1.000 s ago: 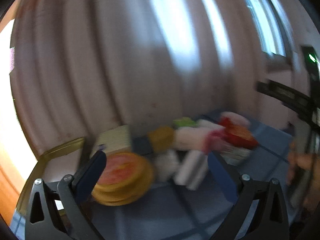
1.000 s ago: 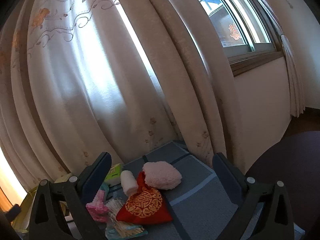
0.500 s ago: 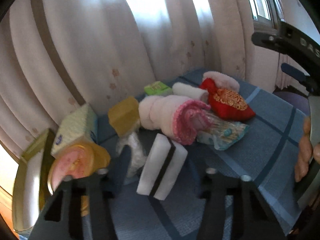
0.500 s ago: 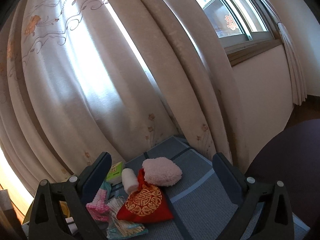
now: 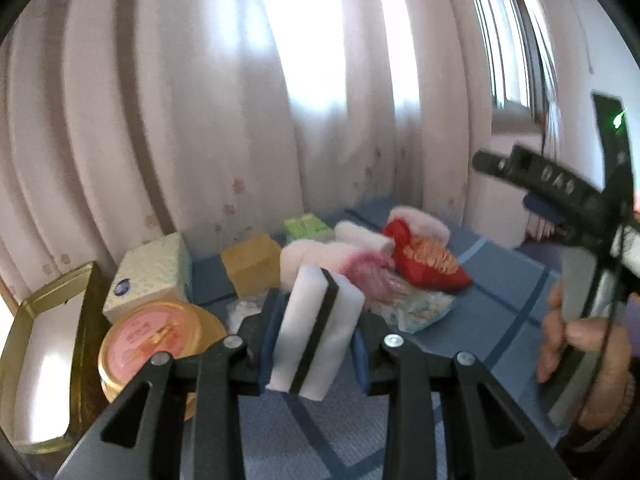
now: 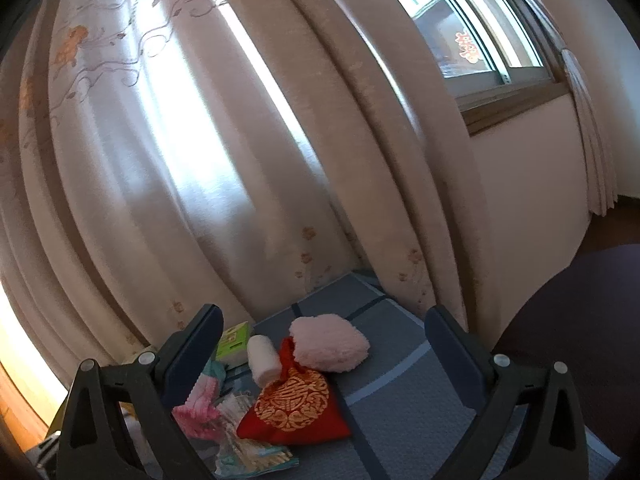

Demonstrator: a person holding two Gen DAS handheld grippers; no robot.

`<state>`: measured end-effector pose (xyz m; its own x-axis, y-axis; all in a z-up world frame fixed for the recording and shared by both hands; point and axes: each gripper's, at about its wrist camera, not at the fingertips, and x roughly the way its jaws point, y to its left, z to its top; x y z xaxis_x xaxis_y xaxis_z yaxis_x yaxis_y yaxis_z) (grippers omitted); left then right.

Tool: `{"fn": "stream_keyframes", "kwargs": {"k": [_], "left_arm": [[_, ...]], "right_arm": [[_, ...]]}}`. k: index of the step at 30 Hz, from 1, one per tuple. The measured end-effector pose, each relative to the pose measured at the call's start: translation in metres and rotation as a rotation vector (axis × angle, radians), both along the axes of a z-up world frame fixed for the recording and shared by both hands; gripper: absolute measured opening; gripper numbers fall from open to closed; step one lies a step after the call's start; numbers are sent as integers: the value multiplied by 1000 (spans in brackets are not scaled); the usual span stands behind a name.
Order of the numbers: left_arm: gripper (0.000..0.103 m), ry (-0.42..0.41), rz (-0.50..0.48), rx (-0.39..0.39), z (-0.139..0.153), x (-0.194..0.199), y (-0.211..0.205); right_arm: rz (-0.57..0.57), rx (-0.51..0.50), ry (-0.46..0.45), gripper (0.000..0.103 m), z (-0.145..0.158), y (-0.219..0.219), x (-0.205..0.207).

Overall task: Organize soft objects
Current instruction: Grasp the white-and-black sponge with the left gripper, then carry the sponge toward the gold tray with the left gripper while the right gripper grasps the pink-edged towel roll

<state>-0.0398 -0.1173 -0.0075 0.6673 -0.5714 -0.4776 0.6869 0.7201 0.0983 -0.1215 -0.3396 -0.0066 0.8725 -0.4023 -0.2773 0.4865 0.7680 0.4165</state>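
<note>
- Left hand-held gripper: jaws just closed, now pinching white sponge w/ black stripe, above blue desk.
- Right hand-held gripper: spread wide, empty.
- Red pouch: gold character, illegible.
- Right gripper body: "DAS" partly readable.

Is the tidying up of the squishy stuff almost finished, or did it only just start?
It looks barely started. In hand: the left gripper has just closed its jaws on the white sponge with a black stripe. The right gripper is open and holds nothing. Left to do: the red pouch, pink fluffy puff, white roll and pink cloth lie jumbled on the blue mat.
</note>
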Motion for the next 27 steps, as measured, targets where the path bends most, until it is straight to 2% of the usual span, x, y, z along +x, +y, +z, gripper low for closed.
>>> {"fn": "stream_keyframes", "kwargs": {"k": [4, 6, 7, 8, 11, 13, 15, 17, 20, 24, 25, 26, 27], "left_arm": [[30, -7, 29, -96, 7, -5, 22], [30, -18, 57, -135, 10, -6, 33], [30, -26, 72, -146, 11, -5, 38], [30, -38, 90, -157, 11, -5, 43], [30, -58, 122, -195, 13, -3, 60], [30, -54, 142, -209, 14, -1, 70], [30, -58, 161, -217, 15, 2, 80], [30, -57, 181, -227, 16, 3, 90], [30, -49, 202, -247, 16, 7, 104], [30, -35, 225, -267, 16, 11, 118], [30, -35, 228, -271, 16, 12, 120], [30, -33, 230, -275, 16, 13, 123], [30, -32, 230, -277, 16, 13, 124]], "right_arm": [[51, -46, 4, 100, 4, 10, 5], [110, -85, 29, 85, 6, 21, 15], [141, -101, 48, 73, 7, 26, 21], [198, -117, 79, 66, 7, 35, 31], [335, -71, 133, 65, 1, 53, 56], [383, -51, 155, 65, -2, 65, 67], [434, -59, 178, 65, -2, 82, 81], [486, -73, 250, 65, -6, 98, 101], [524, -63, 374, 65, -17, 109, 128], [545, -16, 465, 64, -32, 111, 147], [547, -19, 477, 55, -34, 114, 148], [556, -28, 489, 40, -33, 116, 151], [560, -32, 486, 39, -34, 118, 150]]}}
